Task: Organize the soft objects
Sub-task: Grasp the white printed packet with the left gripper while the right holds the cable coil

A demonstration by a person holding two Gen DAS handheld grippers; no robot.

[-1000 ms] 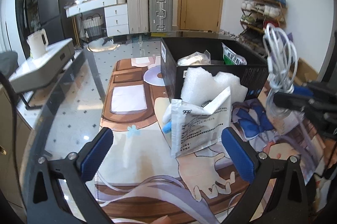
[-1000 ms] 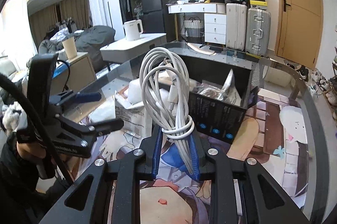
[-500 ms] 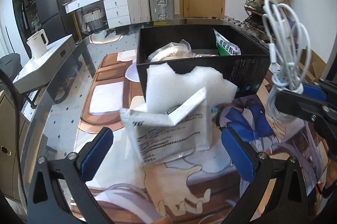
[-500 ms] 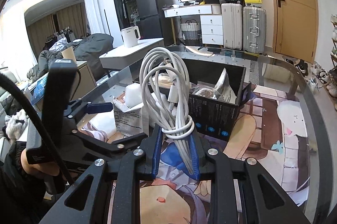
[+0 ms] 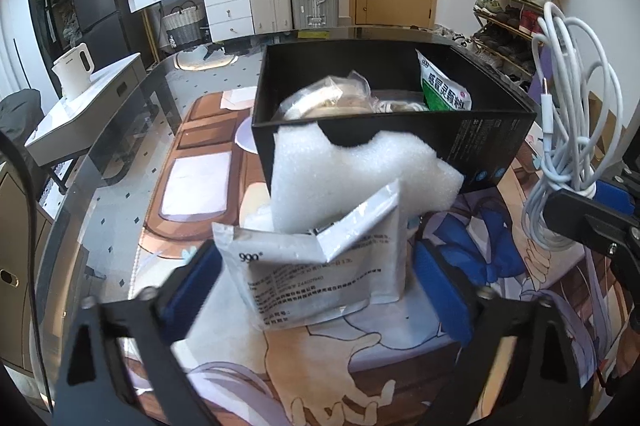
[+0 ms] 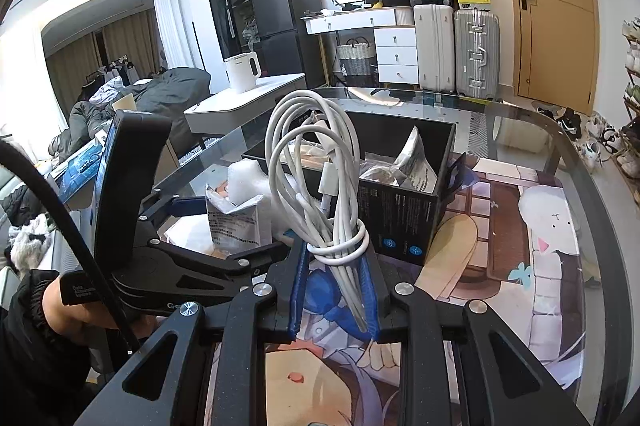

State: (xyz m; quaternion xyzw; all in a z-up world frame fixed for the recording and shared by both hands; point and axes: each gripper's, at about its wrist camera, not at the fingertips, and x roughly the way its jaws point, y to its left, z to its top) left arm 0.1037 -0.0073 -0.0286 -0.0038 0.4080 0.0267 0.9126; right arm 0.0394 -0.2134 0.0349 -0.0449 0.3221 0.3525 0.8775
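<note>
A silver pouch [image 5: 320, 278] stands on the printed mat with a white foam block [image 5: 352, 178] sticking out behind it. My left gripper [image 5: 318, 284] straddles the pouch. Its jaws are closing, and the blue pads [image 5: 438, 290] are near the pouch's sides but not pressing. Just beyond stands a black box [image 5: 492, 138] holding a green sachet [image 5: 444, 86] and clear bags. My right gripper [image 6: 335, 266] is shut on a coiled white cable [image 6: 312, 162], held upright in front of the box [image 6: 404, 222]. The right wrist view also shows the pouch [image 6: 234, 222] and the left gripper [image 6: 236, 230].
The mat [image 6: 540, 258] lies on a glass table whose curved edge [image 6: 580, 154] runs on the right. A hand in a dark sleeve [image 6: 60, 306] holds the left gripper. A white kettle [image 5: 74, 70] sits on a side table to the left. Suitcases and a shoe rack stand far behind.
My left gripper has come forward until the pouch and foam sit between its fingers, and its jaws have narrowed. The right gripper and its cable have stayed put.
</note>
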